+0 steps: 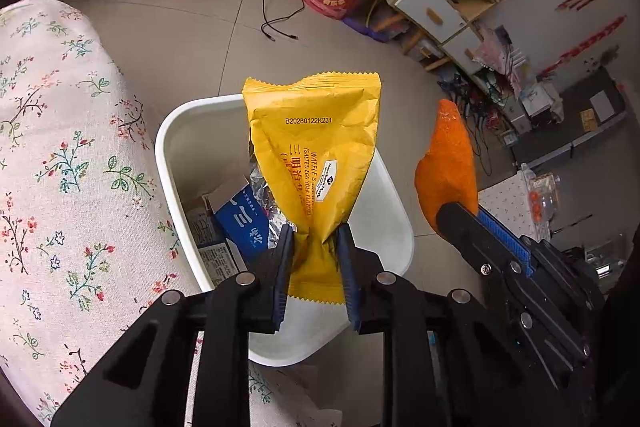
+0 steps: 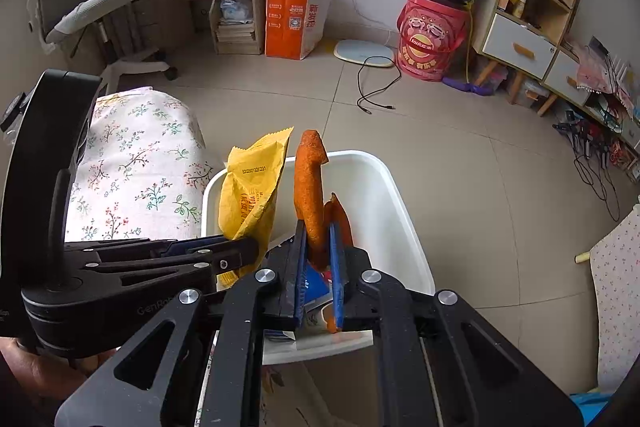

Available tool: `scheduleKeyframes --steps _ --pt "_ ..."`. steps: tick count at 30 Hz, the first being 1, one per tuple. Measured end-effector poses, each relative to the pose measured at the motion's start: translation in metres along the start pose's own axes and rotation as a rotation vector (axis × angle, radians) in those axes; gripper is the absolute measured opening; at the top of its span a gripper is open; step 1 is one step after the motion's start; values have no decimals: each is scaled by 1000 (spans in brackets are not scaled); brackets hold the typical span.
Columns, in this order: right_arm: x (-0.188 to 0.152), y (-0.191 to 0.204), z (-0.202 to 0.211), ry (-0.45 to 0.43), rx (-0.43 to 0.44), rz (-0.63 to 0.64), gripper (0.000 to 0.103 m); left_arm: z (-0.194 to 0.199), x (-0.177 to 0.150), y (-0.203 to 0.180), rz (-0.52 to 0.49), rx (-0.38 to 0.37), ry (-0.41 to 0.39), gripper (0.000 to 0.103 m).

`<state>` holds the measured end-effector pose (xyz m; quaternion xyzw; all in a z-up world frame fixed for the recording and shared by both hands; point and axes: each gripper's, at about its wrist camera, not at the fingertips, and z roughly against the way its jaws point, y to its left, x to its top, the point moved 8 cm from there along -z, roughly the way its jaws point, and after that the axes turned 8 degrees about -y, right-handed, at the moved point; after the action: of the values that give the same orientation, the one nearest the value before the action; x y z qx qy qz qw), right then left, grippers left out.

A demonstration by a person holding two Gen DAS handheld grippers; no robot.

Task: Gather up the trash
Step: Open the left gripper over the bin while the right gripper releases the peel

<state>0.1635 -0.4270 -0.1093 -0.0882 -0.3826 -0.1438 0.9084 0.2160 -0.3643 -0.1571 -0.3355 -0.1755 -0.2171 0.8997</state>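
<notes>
My left gripper (image 1: 315, 233) is shut on a yellow snack wrapper (image 1: 320, 147) and holds it upright over a white trash bin (image 1: 168, 147). The bin holds a blue carton (image 1: 244, 219), foil and other packaging. My right gripper (image 2: 318, 227) is shut on an orange peel (image 2: 310, 187) and holds it above the same bin (image 2: 384, 187). The right gripper and its peel (image 1: 448, 167) show to the right in the left wrist view. The left gripper (image 2: 244, 251) with the wrapper (image 2: 252, 195) shows at the left in the right wrist view.
A floral-covered cushion (image 1: 60, 167) lies left of the bin. On the tiled floor beyond are a black cable (image 2: 376, 91), a red bucket (image 2: 430, 39), an orange bag (image 2: 296, 19), a white scale (image 2: 364, 53), an office chair (image 2: 92, 7) and a shelf unit (image 2: 528, 11).
</notes>
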Motion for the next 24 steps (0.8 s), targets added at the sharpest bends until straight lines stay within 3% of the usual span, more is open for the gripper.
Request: scheduleKeyframes --steps 2,4,13,21,24 --pt "-1 1 -1 5 0 0 11 3 2 2 -2 11 -18 41" --pt "-1 0 -1 6 -10 -1 14 4 4 6 8 20 -22 48" --pt "2 0 1 -6 -16 5 21 8 6 12 28 11 -30 49" --pt "7 0 5 -19 -19 8 29 21 11 18 31 47 -53 51" --pt "9 3 10 -31 -21 14 38 31 13 24 29 97 -74 65"
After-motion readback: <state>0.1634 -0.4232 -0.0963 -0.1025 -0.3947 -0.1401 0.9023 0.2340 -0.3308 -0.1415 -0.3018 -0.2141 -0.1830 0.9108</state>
